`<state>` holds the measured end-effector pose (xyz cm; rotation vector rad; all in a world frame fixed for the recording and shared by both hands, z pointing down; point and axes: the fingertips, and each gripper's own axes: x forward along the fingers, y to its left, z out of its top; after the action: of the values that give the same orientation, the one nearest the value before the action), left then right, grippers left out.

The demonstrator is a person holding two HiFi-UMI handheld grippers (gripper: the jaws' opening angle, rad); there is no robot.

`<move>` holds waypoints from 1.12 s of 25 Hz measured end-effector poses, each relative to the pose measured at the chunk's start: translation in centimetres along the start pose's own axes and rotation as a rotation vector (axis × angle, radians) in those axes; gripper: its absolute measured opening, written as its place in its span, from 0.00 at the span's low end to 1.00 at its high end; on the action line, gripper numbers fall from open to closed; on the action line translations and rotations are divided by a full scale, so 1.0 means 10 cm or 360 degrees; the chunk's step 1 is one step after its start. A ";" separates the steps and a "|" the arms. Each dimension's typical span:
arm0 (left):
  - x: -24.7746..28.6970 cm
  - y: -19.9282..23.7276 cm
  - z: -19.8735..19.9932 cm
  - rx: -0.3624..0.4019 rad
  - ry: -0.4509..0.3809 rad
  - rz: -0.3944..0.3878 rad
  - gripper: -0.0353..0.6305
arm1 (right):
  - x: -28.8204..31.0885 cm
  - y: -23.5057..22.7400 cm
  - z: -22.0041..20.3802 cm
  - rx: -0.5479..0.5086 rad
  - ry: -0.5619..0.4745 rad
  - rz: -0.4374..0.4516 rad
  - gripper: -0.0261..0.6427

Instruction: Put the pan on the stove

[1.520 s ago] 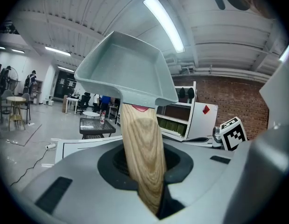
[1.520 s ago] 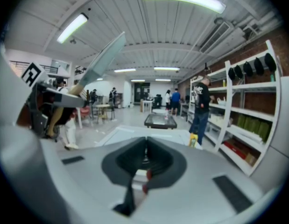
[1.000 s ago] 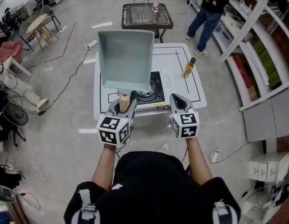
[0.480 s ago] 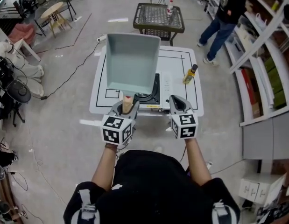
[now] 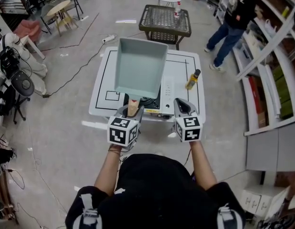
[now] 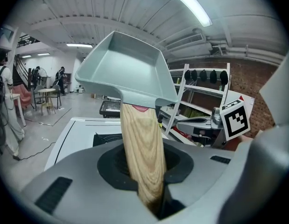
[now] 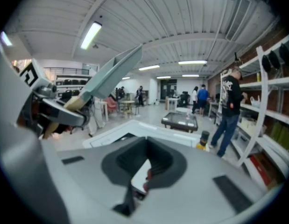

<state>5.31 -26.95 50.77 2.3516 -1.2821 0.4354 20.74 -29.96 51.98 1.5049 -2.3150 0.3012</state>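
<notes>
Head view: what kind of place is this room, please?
Probably a workshop or test hall, not a home kitchen: bare floor with loose cables, storage shelves on the right, a stove on a line-marked white table.

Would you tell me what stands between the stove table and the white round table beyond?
A dark mesh-topped table bearing a bottle, shown in the head view.
</notes>
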 end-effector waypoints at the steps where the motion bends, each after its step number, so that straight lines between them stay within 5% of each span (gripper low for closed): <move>1: 0.02 0.00 -0.02 -0.0009 0.0011 0.0002 0.20 | 0.01 0.00 -0.01 -0.0005 0.0004 0.0008 0.09; 15: 0.38 0.10 -0.55 -0.0136 0.0250 0.0060 0.20 | 0.08 -0.11 -0.28 0.0031 0.0076 0.0049 0.09; 28: 0.70 0.23 -1.07 -0.0385 0.0498 0.0119 0.20 | 0.12 -0.11 -0.52 0.0021 0.0164 0.0069 0.09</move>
<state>6.26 -27.72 63.70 1.9512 -1.2018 0.6081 22.23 -29.51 57.19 1.4126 -2.2715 0.3970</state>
